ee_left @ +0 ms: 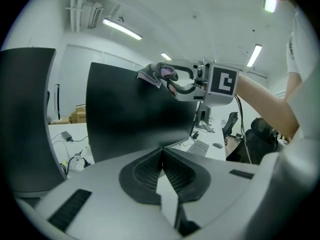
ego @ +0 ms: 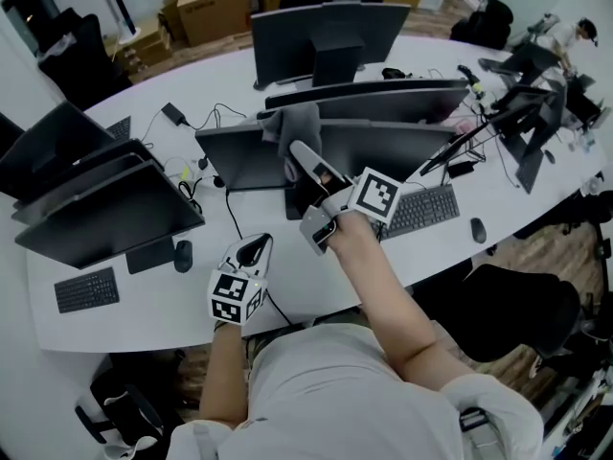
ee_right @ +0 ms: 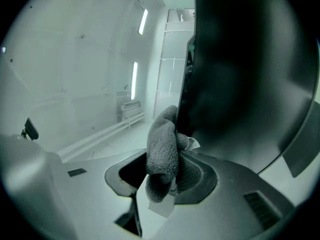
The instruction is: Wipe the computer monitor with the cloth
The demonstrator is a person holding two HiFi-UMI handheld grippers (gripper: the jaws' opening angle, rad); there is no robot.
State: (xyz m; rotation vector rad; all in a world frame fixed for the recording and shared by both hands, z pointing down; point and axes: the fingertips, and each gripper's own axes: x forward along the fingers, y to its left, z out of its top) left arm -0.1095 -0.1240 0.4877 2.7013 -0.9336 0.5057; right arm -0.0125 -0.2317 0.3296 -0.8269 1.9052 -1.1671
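A grey cloth (ego: 292, 125) is draped over the top edge of the dark monitor (ego: 239, 156) in front of me. My right gripper (ego: 299, 151) is shut on the cloth and holds it against the top left of the screen. In the right gripper view the cloth (ee_right: 162, 151) bulges out between the jaws beside the monitor's edge (ee_right: 235, 84). From the left gripper view I see the cloth (ee_left: 157, 74) at the screen's (ee_left: 135, 114) upper right corner. My left gripper (ego: 252, 253) hangs low near the desk's front edge, shut on nothing.
More monitors (ego: 96, 209) stand at the left and behind (ego: 326, 36). A keyboard (ego: 426, 209) and a mouse (ego: 478, 230) lie to the right, another keyboard (ego: 86, 289) at the front left. Cables (ego: 206, 123) cross the white desk (ego: 134, 329). An office chair (ego: 508, 310) stands at the right.
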